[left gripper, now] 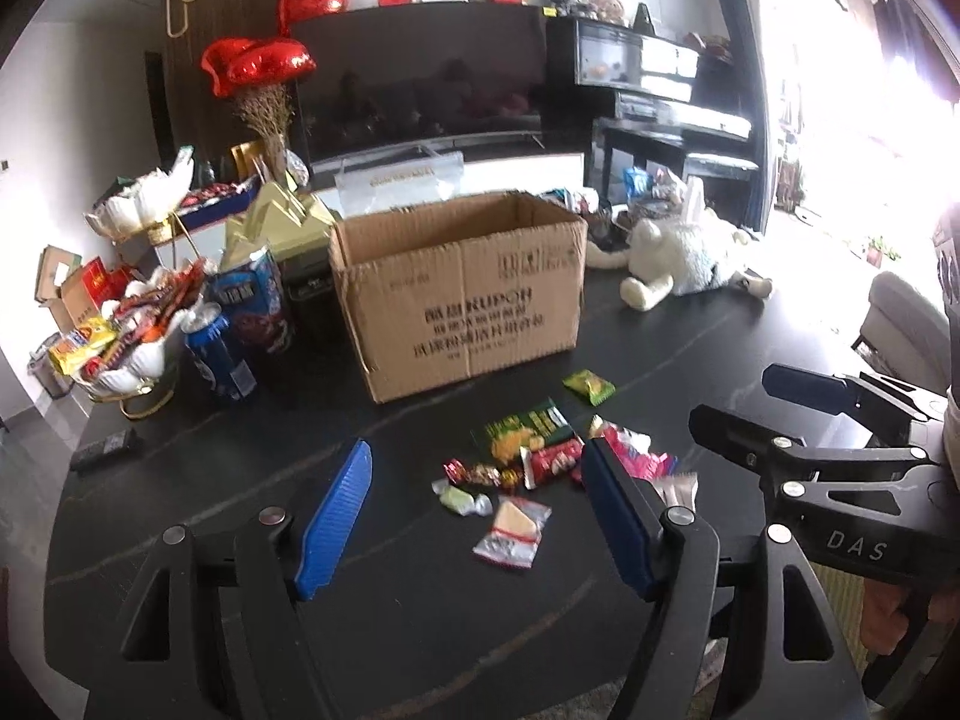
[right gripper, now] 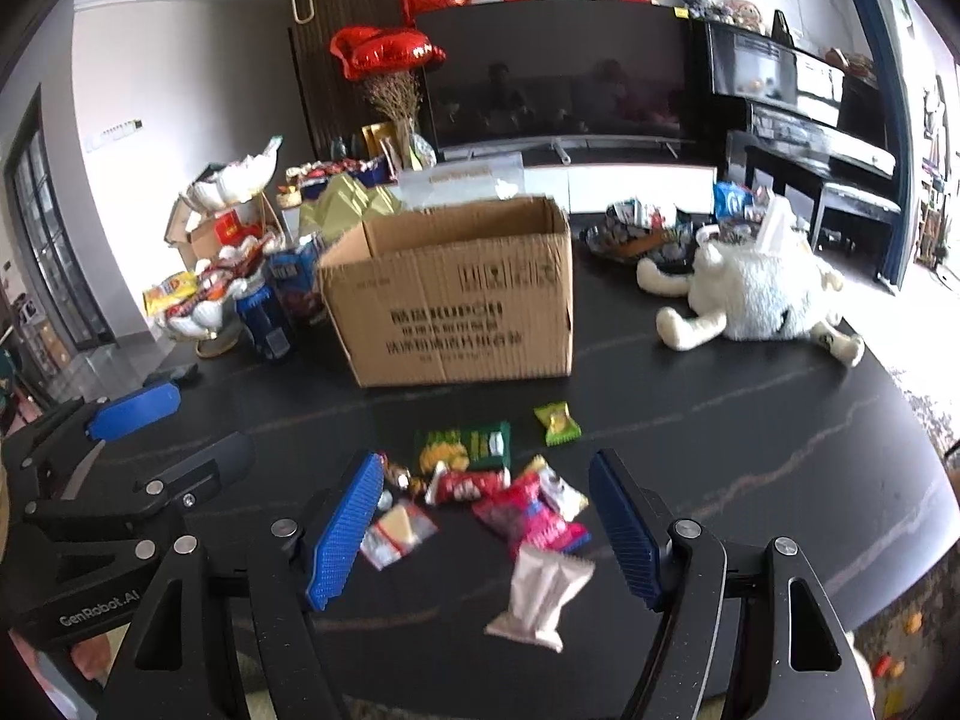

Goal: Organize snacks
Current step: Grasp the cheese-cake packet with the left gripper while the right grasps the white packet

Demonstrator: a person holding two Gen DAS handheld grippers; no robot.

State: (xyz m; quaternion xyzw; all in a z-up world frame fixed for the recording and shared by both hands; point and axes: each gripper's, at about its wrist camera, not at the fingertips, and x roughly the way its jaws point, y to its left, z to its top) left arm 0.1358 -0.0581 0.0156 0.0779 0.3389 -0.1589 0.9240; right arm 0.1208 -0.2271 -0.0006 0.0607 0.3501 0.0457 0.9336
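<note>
left gripper [left gripper: 474, 519] jaws apart, empty | right gripper [right gripper: 486, 525] jaws apart, empty | snack packets [right gripper: 492, 492] near, loose on table [right gripper: 750, 450] | cardboard box [right gripper: 456, 294] far, open

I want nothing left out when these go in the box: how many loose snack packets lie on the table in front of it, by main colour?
Green packets: 3
Red packets: 2
Pink packet: 1
Clear packet with a yellow wedge: 1
White or pale packets: 2
Total: 9

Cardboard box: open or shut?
Open. The box stands upright with its top flaps out of the way, inner walls visible; contents cannot be seen.
</note>
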